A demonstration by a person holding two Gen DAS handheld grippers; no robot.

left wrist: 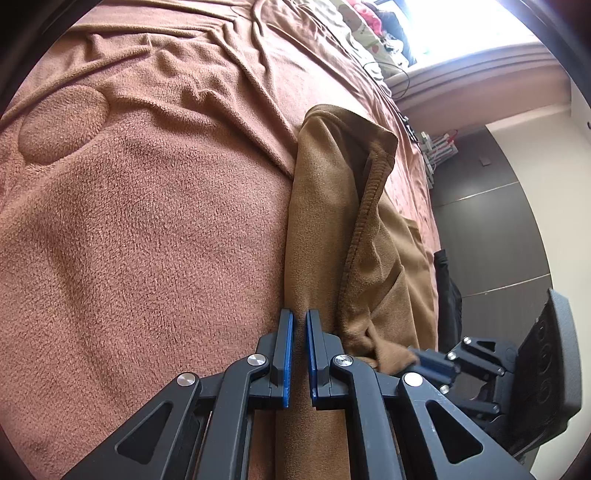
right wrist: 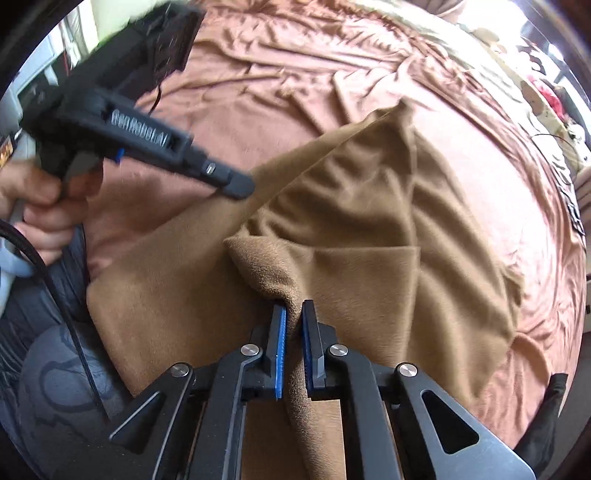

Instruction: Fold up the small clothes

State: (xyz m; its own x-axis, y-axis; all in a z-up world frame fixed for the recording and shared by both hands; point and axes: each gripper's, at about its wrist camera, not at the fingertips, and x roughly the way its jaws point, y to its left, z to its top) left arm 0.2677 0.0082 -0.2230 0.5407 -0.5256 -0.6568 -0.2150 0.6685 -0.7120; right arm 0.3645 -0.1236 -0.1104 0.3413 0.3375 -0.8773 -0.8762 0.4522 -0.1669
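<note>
Tan cloth pinched in both nearly-closed hand-held grippers.

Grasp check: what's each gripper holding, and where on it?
Both hold the tan garment: right gripper pinches a raised fold, left gripper its folded edge.

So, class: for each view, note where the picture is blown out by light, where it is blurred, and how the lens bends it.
Left wrist view: the window is blown out; the right gripper is smeared; black fisheye corners. Right wrist view: the left gripper and hand are motion-blurred, the cloth soft; the bed bulges.
</note>
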